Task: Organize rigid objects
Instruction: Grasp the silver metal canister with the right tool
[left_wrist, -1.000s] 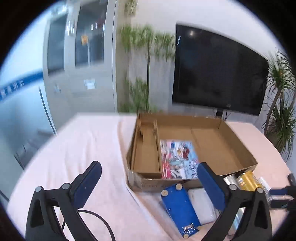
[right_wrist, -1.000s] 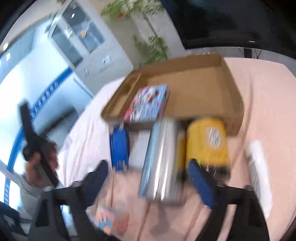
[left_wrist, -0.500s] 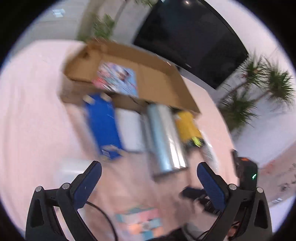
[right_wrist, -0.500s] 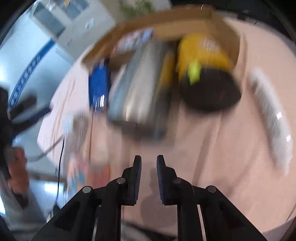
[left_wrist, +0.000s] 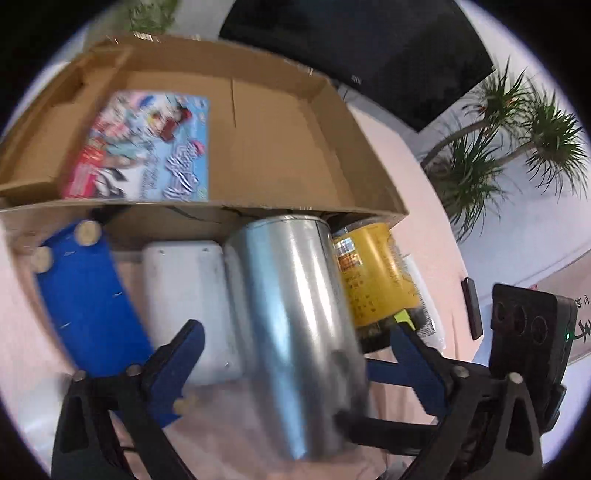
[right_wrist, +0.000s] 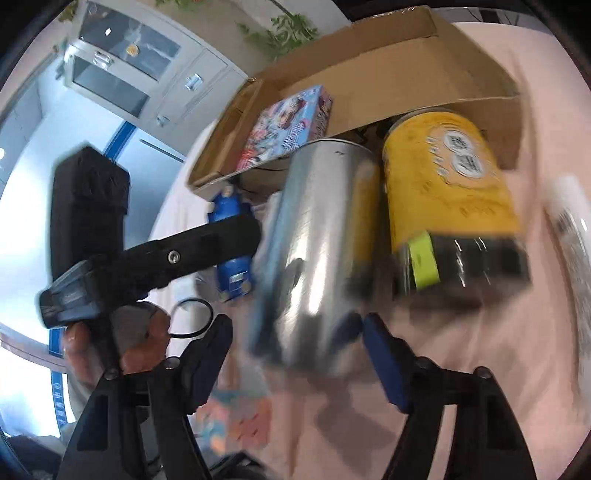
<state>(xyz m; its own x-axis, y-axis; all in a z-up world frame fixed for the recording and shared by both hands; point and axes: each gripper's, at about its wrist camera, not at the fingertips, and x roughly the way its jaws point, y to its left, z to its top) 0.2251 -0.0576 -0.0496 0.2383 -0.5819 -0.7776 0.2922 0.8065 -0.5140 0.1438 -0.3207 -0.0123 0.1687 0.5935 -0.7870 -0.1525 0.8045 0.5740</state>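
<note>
A silver metal can (left_wrist: 295, 325) lies on its side on the pink cloth, in front of an open cardboard box (left_wrist: 280, 147). My left gripper (left_wrist: 299, 354) is open, its fingers either side of the can's near end. My right gripper (right_wrist: 299, 350) is open too, straddling the same can (right_wrist: 317, 236) from the other side. A yellow jar with a black lid (left_wrist: 373, 284) lies right of the can; it also shows in the right wrist view (right_wrist: 450, 192). A colourful flat box (left_wrist: 147, 144) lies inside the cardboard box.
A blue case (left_wrist: 85, 295) and a white flat box (left_wrist: 184, 295) lie left of the can. A white tube (right_wrist: 569, 225) lies right of the jar. A pastel box (right_wrist: 236, 421) sits near my right gripper. A TV (left_wrist: 369, 48) and plants (left_wrist: 498, 147) stand behind.
Both grippers have swung down and closed in on the silver can. The right gripper, shut half a second ago, has opened. The left stayed open.
</note>
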